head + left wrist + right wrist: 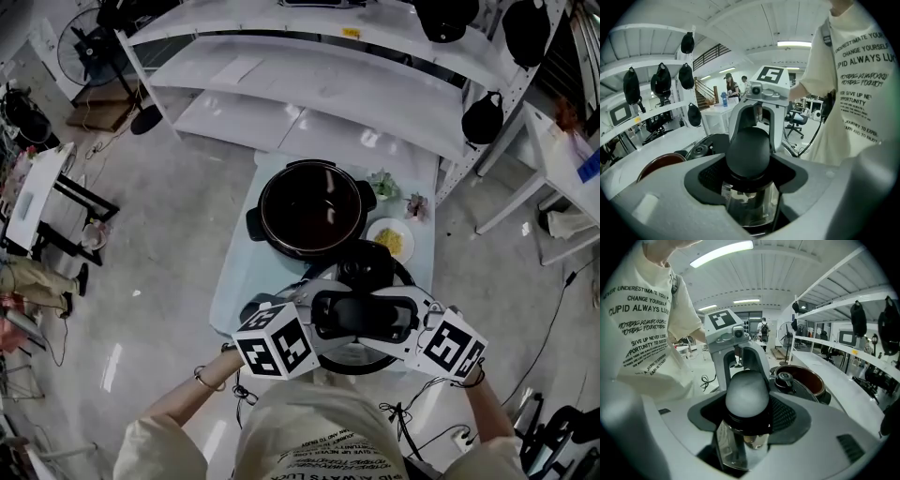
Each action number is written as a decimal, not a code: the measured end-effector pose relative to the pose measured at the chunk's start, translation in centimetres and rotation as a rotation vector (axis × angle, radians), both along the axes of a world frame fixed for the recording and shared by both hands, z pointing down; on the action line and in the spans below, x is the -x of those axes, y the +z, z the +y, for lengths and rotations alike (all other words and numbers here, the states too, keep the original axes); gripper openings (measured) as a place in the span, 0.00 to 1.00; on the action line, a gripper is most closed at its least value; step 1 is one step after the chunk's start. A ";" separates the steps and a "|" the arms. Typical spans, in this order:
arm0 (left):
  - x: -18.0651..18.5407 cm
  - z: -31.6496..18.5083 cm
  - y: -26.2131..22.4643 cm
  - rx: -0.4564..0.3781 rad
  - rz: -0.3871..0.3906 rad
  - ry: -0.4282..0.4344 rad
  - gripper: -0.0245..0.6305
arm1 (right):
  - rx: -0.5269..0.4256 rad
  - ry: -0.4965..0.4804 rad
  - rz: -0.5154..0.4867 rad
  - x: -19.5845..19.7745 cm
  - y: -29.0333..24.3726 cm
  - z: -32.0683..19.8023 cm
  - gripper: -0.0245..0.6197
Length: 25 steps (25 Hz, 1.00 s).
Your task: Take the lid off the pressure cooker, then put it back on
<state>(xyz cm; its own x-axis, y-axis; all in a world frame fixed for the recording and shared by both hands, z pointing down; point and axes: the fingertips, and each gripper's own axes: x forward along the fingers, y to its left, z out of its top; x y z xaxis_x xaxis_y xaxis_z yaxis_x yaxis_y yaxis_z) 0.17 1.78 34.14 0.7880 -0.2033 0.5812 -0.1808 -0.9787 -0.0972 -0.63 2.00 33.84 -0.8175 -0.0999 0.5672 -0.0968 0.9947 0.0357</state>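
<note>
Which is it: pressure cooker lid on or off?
Off: left gripper and right gripper hold the lid away from the open pot.

A lab or workshop hall: white steel shelves [309, 89], a floor fan [82, 49], office chairs [797, 121], ceiling strip lights [723, 252], cables [707, 378] on a bare floor [169, 216].

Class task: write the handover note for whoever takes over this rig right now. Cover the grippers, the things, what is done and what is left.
Grippers: the left gripper is shut on one end of the lid's handle; the right gripper is shut on the other end.
Things: the lid is held between them near the person, clear of the pot. The pot stands open on the table.
Done: lid taken off.
Left: set it back on the pot.
</note>
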 end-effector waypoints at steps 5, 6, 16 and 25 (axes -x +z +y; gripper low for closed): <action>2.4 -1.2 -1.5 -0.007 0.011 0.069 0.48 | 0.000 0.068 -0.010 2.4 -1.5 -1.3 0.47; 2.9 -1.5 -1.7 -0.011 0.012 0.083 0.48 | -0.003 0.081 -0.014 2.9 -1.7 -1.6 0.46; 7.2 -4.6 -2.3 -0.026 0.012 0.196 0.48 | -0.017 0.188 -0.028 7.2 -2.3 -4.9 0.46; 10.1 -7.1 -2.2 -0.031 0.018 0.247 0.48 | -0.023 0.242 -0.018 10.1 -2.3 -7.4 0.46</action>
